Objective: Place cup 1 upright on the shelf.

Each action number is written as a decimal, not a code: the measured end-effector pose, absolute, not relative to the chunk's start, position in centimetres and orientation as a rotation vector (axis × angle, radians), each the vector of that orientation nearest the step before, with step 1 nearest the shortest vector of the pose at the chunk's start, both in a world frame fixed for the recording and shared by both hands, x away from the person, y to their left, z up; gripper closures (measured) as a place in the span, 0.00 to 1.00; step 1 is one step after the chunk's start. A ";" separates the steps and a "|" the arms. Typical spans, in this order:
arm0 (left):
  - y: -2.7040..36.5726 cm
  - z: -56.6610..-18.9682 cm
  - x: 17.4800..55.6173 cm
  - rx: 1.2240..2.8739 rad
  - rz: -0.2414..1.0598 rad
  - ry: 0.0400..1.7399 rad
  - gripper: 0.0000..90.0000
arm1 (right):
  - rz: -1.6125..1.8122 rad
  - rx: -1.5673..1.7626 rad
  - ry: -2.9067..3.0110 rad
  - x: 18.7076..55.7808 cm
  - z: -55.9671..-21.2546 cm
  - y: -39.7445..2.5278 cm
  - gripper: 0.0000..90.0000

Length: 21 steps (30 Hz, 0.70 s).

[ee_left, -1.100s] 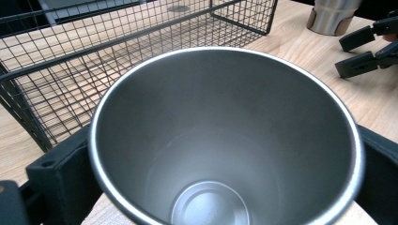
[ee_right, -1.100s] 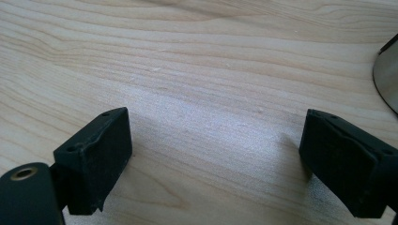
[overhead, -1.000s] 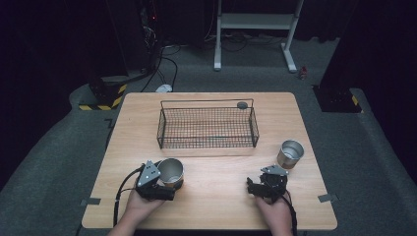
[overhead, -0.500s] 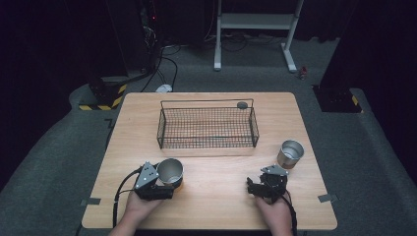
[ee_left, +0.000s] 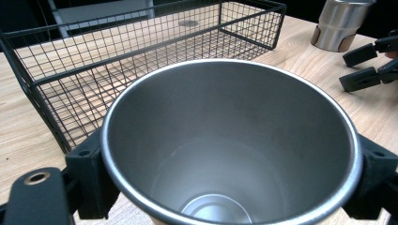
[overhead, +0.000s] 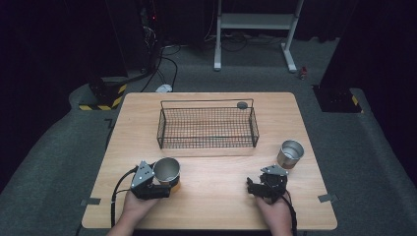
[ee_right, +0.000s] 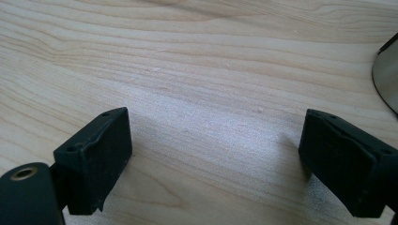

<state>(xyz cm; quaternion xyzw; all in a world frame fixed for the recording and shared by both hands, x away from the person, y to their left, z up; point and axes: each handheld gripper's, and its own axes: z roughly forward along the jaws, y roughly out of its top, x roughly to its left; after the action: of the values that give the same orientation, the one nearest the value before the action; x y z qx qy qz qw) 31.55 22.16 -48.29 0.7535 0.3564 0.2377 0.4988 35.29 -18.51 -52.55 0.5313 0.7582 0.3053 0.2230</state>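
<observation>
1. Steel cup (overhead: 167, 170) stands upright on the wooden surface (overhead: 216, 206), on the person's side of the wire basket (overhead: 206, 127) and towards that basket's left end, well apart from it.
2. Left tool (overhead: 158, 181) grasps this cup: in the left gripper view its two black jaws press against opposite sides of the cup's (ee_left: 230, 145) wall just under the rim, and the open mouth faces up at the camera.
3. Left hand (overhead: 135, 204) comes in from the near edge of the surface with the forearm low, holding the tool level and pointed towards the basket; a black cable loops off the tool's left side.
4. Right tool (overhead: 260, 188) is released: in the right gripper view its jaws stand wide apart over bare wood, with nothing between them.
5. Right hand (overhead: 275, 214) likewise reaches in from the near edge, low to the surface, the tool tipped down towards the wood.
6. Second steel cup (overhead: 290, 154) stands upright off the basket's right end on the near side, just beyond the right tool and apart from it; its curved edge shows at the right margin of the right gripper view (ee_right: 387, 70).
7. Small dark round disc (overhead: 242, 104) sits at the basket's far right corner.
</observation>
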 end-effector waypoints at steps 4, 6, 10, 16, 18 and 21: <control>22.3 -48.2 31.5 1.818 0.576 0.863 0.15 | 0.843 1.467 2.094 35.3 -52.5 -18.5 0.11; 22.3 -48.1 31.4 1.810 0.581 0.863 0.15 | 0.843 1.467 2.094 35.3 -52.5 -18.5 0.11; 22.4 -47.9 31.3 1.806 0.589 0.856 0.15 | 0.843 1.467 2.093 35.3 -52.5 -18.5 0.11; 22.3 -47.5 31.0 1.799 0.600 0.845 0.15 | 0.843 1.467 2.093 35.3 -52.5 -18.5 0.11; 22.2 -47.4 31.0 1.794 0.601 0.848 0.15 | 0.844 1.467 2.094 35.3 -52.5 -18.5 0.11; 22.3 -47.3 31.0 1.796 0.598 0.845 0.15 | 0.844 1.466 2.094 35.3 -52.5 -18.5 0.11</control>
<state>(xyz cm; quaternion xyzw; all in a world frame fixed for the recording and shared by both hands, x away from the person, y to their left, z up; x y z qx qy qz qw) 30.98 22.26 -47.32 0.7456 0.3509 0.2481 0.5093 35.30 -18.52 -52.55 0.5311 0.7583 0.3055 0.2229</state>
